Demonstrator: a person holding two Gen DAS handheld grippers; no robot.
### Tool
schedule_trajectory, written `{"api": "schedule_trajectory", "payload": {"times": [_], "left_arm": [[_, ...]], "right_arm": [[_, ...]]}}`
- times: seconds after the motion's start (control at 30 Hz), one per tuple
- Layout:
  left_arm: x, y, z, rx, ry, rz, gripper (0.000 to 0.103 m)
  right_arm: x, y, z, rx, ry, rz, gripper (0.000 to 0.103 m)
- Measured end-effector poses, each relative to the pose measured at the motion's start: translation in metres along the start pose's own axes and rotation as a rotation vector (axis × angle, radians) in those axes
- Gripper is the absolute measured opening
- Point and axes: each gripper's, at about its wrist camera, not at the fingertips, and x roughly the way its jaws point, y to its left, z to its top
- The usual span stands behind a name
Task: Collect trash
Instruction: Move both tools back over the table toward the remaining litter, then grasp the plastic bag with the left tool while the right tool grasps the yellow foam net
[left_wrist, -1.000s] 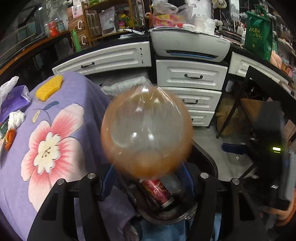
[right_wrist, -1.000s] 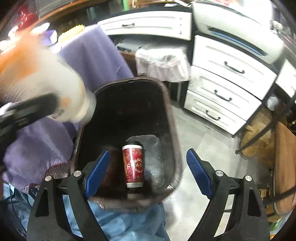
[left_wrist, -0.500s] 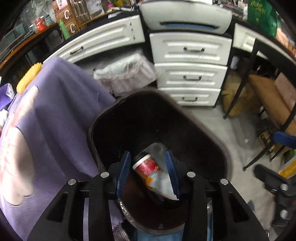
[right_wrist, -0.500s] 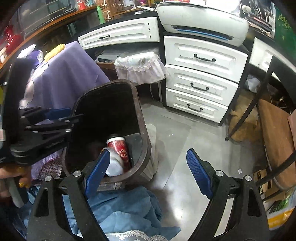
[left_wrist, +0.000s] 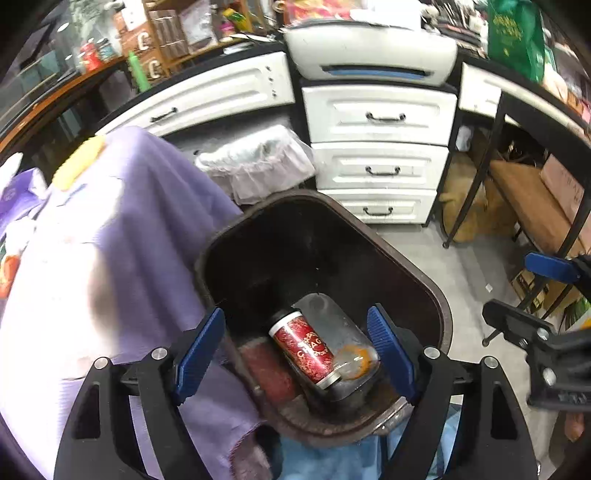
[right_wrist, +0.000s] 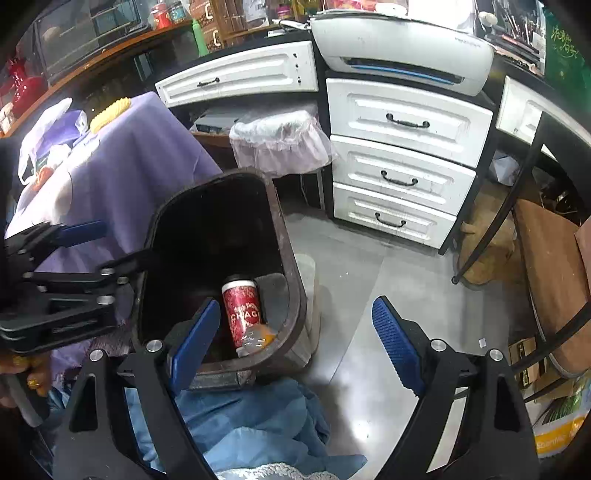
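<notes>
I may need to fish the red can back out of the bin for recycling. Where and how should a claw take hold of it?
Grip the red can across the middle of its round body, coming straight down through the open top of the dark bin. It lies tilted on its side against a clear plastic bottle, so set the fingers across its width; its ends face the bin walls.

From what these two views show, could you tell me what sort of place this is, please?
Probably a cluttered home workroom or small shop office. White drawer units stand under a dark counter, a printer sits on top, and shelves behind are packed with boxes and goods. A dark trash bin stands beside a purple-clothed table.
</notes>
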Motion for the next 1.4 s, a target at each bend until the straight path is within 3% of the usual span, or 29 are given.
{"api": "schedule_trajectory", "payload": {"times": [0.3, 0.43, 0.83, 1.03, 1.23, 1.4], "left_arm": [[-0.079, 0.052, -0.003, -0.06, -0.168, 0.073, 0.09], [-0.1, 0.078, -0.013, -0.091, -0.198, 0.13, 0.09], [-0.136, 0.179, -0.054, -0.214, -0.189, 0.313, 0.091], [-0.14, 0.225, -0.068, -0.252, -0.163, 0.375, 0.092], [-0.138, 0.269, -0.058, -0.25, -0.169, 0.447, 0.092], [-0.128, 0.306, -0.012, -0.216, -0.184, 0.506, 0.087]], "right_arm": [[-0.017, 0.027, 0.023, -0.026, -0.052, 0.073, 0.084], [-0.026, 0.052, 0.04, -0.067, -0.083, 0.117, 0.084], [-0.031, 0.155, 0.084, -0.243, -0.12, 0.265, 0.084], [-0.017, 0.203, 0.111, -0.301, -0.078, 0.337, 0.084], [0.005, 0.239, 0.138, -0.324, -0.033, 0.369, 0.084], [0.009, 0.259, 0.15, -0.372, -0.048, 0.369, 0.084]]}}
